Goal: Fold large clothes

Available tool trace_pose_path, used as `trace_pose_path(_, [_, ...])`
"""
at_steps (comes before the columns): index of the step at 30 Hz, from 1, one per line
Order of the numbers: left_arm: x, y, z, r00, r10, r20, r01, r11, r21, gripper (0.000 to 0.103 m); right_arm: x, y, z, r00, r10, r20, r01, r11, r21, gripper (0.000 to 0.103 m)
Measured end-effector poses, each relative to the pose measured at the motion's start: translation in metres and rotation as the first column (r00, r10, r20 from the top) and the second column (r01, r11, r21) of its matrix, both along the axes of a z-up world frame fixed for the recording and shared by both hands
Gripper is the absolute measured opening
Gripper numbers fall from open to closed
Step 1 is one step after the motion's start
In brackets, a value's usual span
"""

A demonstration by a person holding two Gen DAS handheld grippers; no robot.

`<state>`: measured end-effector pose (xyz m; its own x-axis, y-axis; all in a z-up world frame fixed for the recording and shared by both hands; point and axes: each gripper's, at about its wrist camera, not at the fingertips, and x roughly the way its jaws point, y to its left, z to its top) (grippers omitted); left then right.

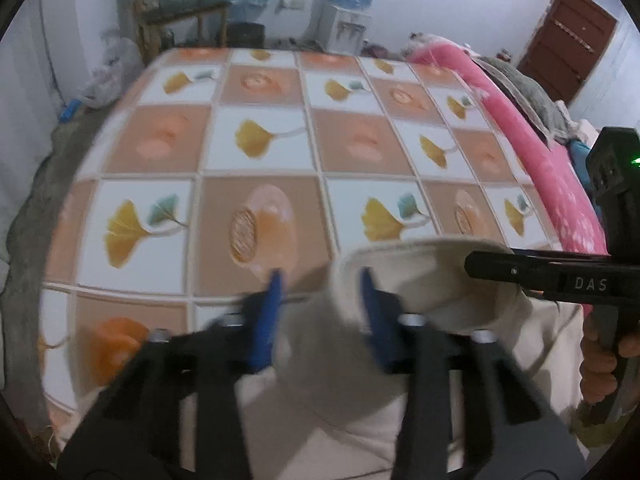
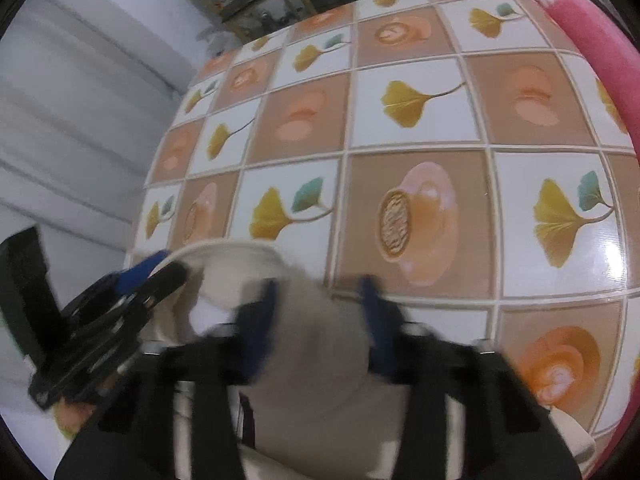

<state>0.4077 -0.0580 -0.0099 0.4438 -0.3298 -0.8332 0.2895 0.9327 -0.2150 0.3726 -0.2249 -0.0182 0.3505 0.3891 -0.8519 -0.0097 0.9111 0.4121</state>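
Observation:
A cream-coloured garment [image 1: 420, 280] lies at the near edge of the table, its rounded collar or waistband open toward the table. It also shows in the right wrist view [image 2: 320, 320]. My left gripper [image 1: 320, 280] is open, its blue fingers [image 1: 370, 292] astride the band's left edge. My right gripper [image 2: 320, 292] is open, with cloth bunched between its blue fingers [image 2: 266, 304]. The right gripper enters the left wrist view from the right [image 1: 560, 276], and the left gripper shows at the left of the right wrist view [image 2: 132, 280].
The table wears a glossy checked cloth [image 1: 260, 152] with ginkgo leaves and orange shapes. A pink blanket [image 1: 532, 136] runs along its right side. A water dispenser [image 1: 352, 12], a wooden chair [image 1: 180, 20] and a brown door [image 1: 568, 40] stand behind.

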Motion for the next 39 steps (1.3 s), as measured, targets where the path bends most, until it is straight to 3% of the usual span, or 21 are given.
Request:
trace_pose_path(2, [-0.013,-0.004,0.010,0.999,-0.032,0.042,0.032,0.999,0.016,0.011,-0.010,0.007,0.011,0.998,0.047,0.041,-0.045,0.998,-0.032,0.016])
trace_pose_path(7, [-0.074,-0.008,0.057,0.973,-0.155,0.171,0.148,0.988,0.049,0.009,-0.060,0.021,0.055,0.972,0.181,0.152,-0.160,0.977,-0.141,0.015])
trace_pose_path(10, [-0.113,-0.003,0.072,0.958,-0.203,0.204,0.191,0.978,0.078,0.008,-0.099,0.024,0.072,0.950,0.244,0.196,-0.207,0.960,-0.191,0.015])
trace_pose_path(16, [-0.174,0.000,0.063,0.937,-0.280,0.211,0.248,0.954,0.166,0.009,-0.154,0.030,0.056,0.939,0.297,0.173,-0.243,0.930,-0.275,0.019])
trace_pose_path(18, [-0.189,-0.002,0.045,0.939,-0.294,0.176,0.260,0.946,0.193,0.014,-0.164,0.034,0.040,0.942,0.310,0.128,-0.264,0.920,-0.288,0.028])
trace_pose_path(20, [-0.197,0.001,0.026,0.949,-0.295,0.108,0.270,0.942,0.201,0.040,-0.174,0.033,0.031,0.945,0.312,0.103,-0.270,0.916,-0.298,0.038])
trace_pose_path(23, [-0.207,0.009,0.002,0.961,-0.273,0.038,0.257,0.938,0.232,0.044,-0.190,0.023,0.033,0.954,0.282,0.102,-0.252,0.938,-0.237,0.041])
trace_pose_path(25, [-0.212,0.022,0.001,0.966,-0.256,0.031,0.244,0.945,0.216,0.044,-0.200,0.018,0.043,0.954,0.273,0.126,-0.244,0.947,-0.208,0.041])
trace_pose_path(27, [-0.217,0.041,0.012,0.970,-0.236,0.055,0.225,0.963,0.150,0.044,-0.208,0.014,0.060,0.947,0.270,0.172,-0.239,0.954,-0.181,0.041])
trace_pose_path(32, [-0.219,0.064,0.057,0.962,-0.187,0.198,0.185,0.982,0.026,0.044,-0.197,0.019,0.087,0.932,0.251,0.261,-0.224,0.966,-0.131,0.041])
trace_pose_path(36, [-0.200,0.047,0.069,0.962,-0.132,0.237,0.140,0.990,-0.015,0.037,-0.164,0.044,0.069,0.936,0.251,0.247,-0.227,0.966,-0.122,0.037])
trace_pose_path(37, [-0.192,0.038,0.067,0.966,-0.124,0.226,0.133,0.991,-0.026,0.033,-0.157,0.054,0.058,0.937,0.268,0.226,-0.239,0.960,-0.145,0.032])
trace_pose_path(39, [-0.181,0.022,0.055,0.971,-0.130,0.200,0.136,0.991,-0.017,0.033,-0.150,0.068,0.035,0.938,0.296,0.179,-0.256,0.943,-0.212,0.031])
